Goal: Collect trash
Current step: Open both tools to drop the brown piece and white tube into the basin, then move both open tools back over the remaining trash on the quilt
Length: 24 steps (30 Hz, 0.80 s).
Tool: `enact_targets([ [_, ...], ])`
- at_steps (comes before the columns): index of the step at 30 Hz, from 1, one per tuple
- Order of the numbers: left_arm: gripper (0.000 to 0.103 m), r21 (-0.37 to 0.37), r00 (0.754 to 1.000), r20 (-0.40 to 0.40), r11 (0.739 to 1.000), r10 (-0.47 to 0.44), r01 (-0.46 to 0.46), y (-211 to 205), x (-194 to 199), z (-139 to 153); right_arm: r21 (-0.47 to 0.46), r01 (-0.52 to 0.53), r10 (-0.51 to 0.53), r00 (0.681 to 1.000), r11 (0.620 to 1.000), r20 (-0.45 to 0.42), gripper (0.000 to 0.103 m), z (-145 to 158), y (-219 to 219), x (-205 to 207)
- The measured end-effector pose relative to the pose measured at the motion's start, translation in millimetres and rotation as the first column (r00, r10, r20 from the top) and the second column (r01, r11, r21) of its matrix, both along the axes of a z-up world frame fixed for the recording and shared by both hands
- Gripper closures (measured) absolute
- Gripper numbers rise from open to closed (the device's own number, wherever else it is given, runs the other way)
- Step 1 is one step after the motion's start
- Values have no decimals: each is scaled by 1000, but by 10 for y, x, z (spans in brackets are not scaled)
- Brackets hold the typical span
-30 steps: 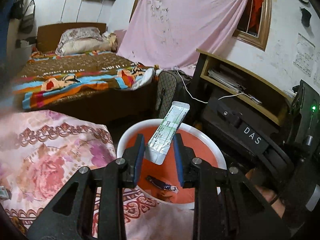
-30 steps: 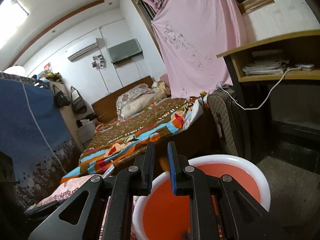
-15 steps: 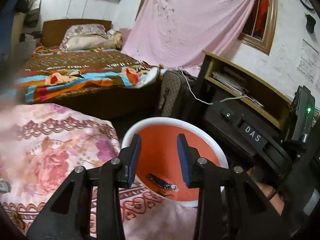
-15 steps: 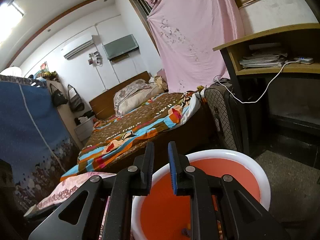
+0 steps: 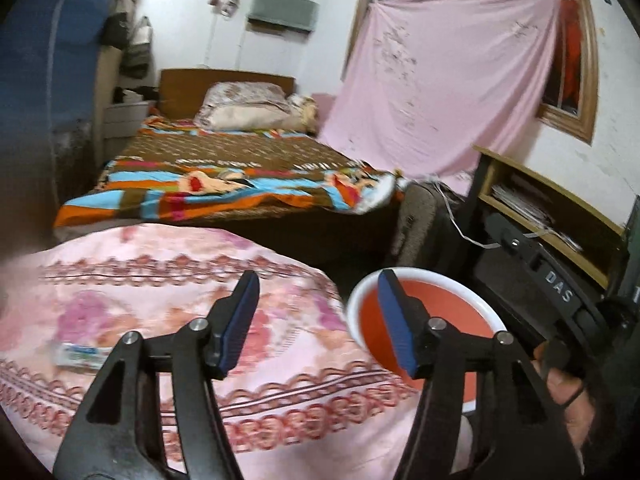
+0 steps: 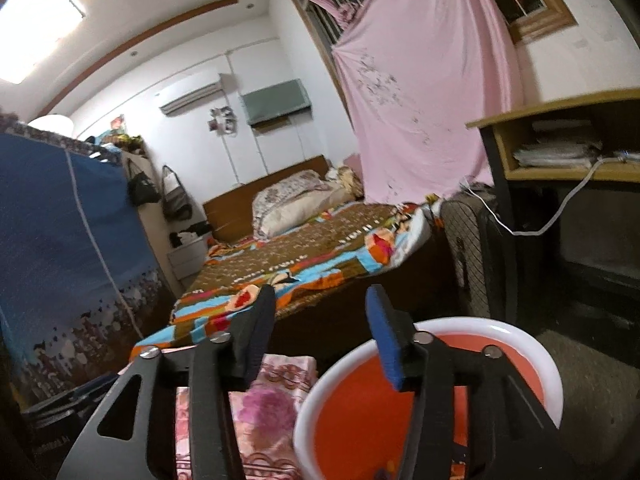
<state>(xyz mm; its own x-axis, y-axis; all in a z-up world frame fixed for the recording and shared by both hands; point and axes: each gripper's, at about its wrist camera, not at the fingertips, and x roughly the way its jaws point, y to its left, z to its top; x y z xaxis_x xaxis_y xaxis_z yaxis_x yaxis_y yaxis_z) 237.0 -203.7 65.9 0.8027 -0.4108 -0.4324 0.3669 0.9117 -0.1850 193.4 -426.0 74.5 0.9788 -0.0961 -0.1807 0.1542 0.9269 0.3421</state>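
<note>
Left wrist view: a wrapper (image 5: 82, 356) lies flat on the bedspread (image 5: 168, 280), long axis left-right (blurred), well left of the bin (image 5: 356, 300). Left gripper (image 5: 316, 324) and right gripper (image 6: 320, 330) are both opening, nothing between them.

The only text that can be read is "DAS", in pale capital letters on a black device (image 5: 558, 286) at the right side of the left wrist view. A small packet (image 5: 82, 356) near the left edge of the pink floral bedcover (image 5: 168, 280) carries print, too blurred to read.
</note>
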Motion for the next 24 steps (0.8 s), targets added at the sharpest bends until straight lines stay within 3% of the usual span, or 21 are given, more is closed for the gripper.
enact_targets([
  [2, 44, -17, 999, 28, 999, 46, -46, 160, -48, 33, -22, -1, 1, 1000, 1000, 16, 45, 34, 75, -11],
  [5, 31, -52, 991, 73, 993, 113, -109, 363, -123, 78, -39, -3, 5, 998, 999, 57, 20, 64, 178, -46],
  [7, 27, -83, 982, 108, 986, 156, -147, 523, -186, 113, -37, -27, 30, 995, 999, 96, 18, 84, 239, -80],
  [10, 11, -111, 962, 161, 972, 222, -206, 700, -280, 154, -54, -69, 76, 987, 996, 144, 0, 117, 356, -117],
  [16, 11, -105, 933, 207, 955, 295, -279, 1018, -406, 168, -99, -142, 161, 962, 985, 220, 0, 172, 632, -190],
  [24, 11, -83, 897, 220, 924, 383, -374, 1482, -525, 92, -176, -254, 286, 939, 951, 190, 0, 178, 1117, -160],
])
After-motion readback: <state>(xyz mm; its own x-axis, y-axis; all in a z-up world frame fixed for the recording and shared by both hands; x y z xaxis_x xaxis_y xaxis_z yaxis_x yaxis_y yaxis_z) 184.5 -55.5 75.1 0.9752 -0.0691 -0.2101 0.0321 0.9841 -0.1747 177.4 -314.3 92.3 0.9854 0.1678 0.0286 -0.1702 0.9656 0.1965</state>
